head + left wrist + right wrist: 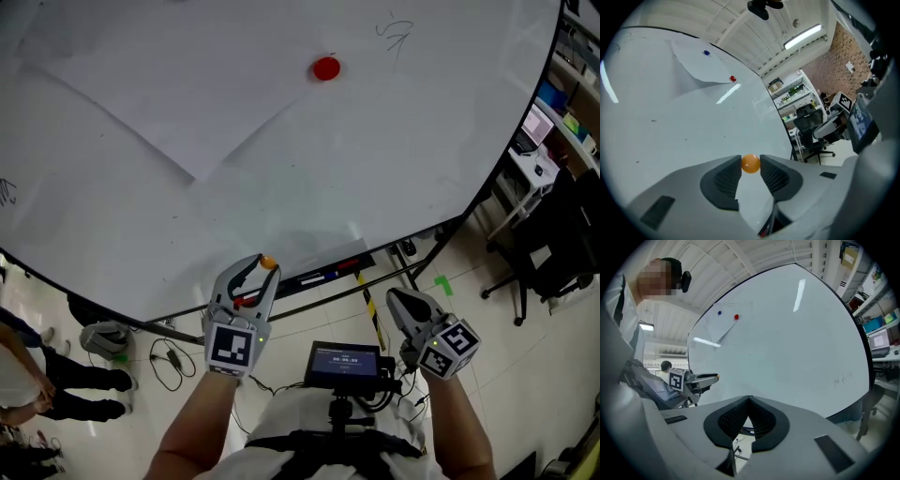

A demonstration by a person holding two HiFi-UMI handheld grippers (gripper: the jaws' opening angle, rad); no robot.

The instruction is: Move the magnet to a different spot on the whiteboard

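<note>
paper sheet (141, 75) far left | office chair (553, 246) right, on floor | green tape mark (442, 284) on floor near chair | cable (169, 361) on floor, near left | bystander's legs (70, 378) near left

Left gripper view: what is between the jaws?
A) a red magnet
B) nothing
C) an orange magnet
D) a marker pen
C: the left gripper has its pads closed on a small orange magnet; the red magnet sits on the whiteboard.
</note>
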